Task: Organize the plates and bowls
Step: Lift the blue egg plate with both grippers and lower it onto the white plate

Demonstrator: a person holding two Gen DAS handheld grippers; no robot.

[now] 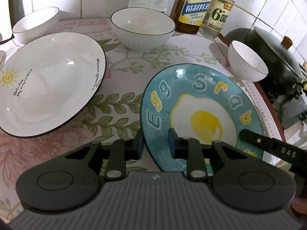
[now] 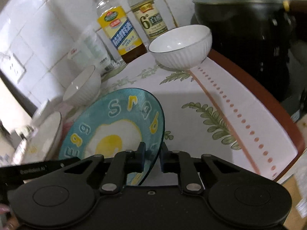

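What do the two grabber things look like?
Both look alike. The left gripper has a dark ribbed body, two round discs at the sides, silver rivets on black link arms, and blue pads on its fingers. The right gripper is black with the same discs, rivets and dark blue pads. Each shows small white lettering. No cables or sleeves show.
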